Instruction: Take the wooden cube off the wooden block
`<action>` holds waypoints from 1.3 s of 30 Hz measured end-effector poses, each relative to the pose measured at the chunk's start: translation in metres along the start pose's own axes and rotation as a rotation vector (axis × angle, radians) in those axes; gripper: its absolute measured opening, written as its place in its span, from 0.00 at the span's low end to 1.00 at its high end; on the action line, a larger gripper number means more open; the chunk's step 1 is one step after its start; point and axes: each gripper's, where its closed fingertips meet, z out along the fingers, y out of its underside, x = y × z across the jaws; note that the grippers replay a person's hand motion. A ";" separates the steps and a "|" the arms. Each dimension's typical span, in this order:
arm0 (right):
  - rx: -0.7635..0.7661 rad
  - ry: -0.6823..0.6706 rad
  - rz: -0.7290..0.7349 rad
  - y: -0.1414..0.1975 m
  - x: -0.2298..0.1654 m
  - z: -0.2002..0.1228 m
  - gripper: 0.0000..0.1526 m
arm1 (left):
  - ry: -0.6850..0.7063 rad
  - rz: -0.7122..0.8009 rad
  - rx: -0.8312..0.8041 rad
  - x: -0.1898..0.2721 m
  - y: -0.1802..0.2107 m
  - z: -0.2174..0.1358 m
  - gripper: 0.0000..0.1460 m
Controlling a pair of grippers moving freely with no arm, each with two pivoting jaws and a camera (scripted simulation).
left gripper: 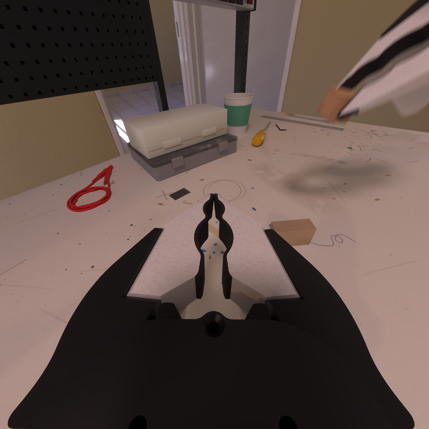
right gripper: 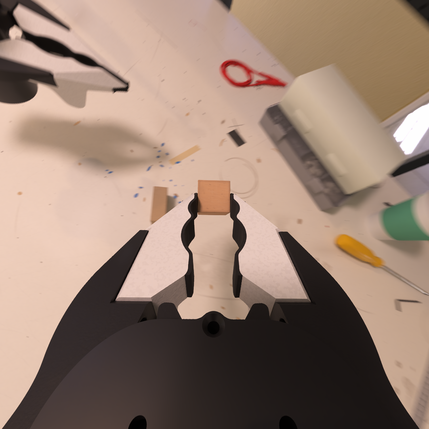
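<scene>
**Wooden cube held clear of the wooden block**

Nearest the lens in the right wrist view, the right gripper [right gripper: 213,204] is being seen clenched on the wooden cube [right gripper: 213,197], which is being pinched between the two fingertips and carried in the air above the table [right gripper: 69,255]. Only this view is giving a sharp look at that grasp; in the left wrist view the same cube [left gripper: 334,104] is being shown blurred, high at the upper right, well apart from the wooden block [left gripper: 293,231].

The left gripper [left gripper: 213,196] is being held low over the table, its fingers pressed together on nothing, pointing level toward the far side. It is also being shown at the upper left of the right wrist view [right gripper: 120,87], angled downward. The right gripper is being tilted steeply down toward the tabletop.

The wooden block is being left lying flat on the table, just right of the left gripper; in the right wrist view it [right gripper: 159,204] is partly hidden behind a finger.

Farther off, two stacked cases [left gripper: 181,137], a green-banded paper cup [left gripper: 238,112], a red coiled cable [left gripper: 90,197] and a yellow-handled screwdriver [left gripper: 260,137] are being shown. A pegboard [left gripper: 74,46] is being shown only in the left wrist view.
</scene>
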 end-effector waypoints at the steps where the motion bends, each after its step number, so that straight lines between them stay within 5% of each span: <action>1: 0.020 0.034 -0.005 -0.005 0.016 -0.016 0.18 | 0.001 0.002 -0.001 0.000 0.000 0.000 0.00; 6: -0.019 0.221 -0.101 0.006 0.095 -0.075 0.18 | 0.013 0.000 -0.010 0.002 0.002 0.001 0.00; 12: -0.201 0.228 -0.197 0.079 0.148 -0.091 0.18 | 0.017 0.009 -0.018 0.004 0.003 0.003 0.00; 20: -0.307 0.084 -0.225 0.150 0.151 -0.067 0.18 | 0.020 0.017 -0.032 0.005 0.007 0.005 0.00; 39: -0.337 -0.120 -0.080 0.193 0.137 -0.022 0.18 | 0.017 0.024 -0.038 0.004 0.009 0.006 0.00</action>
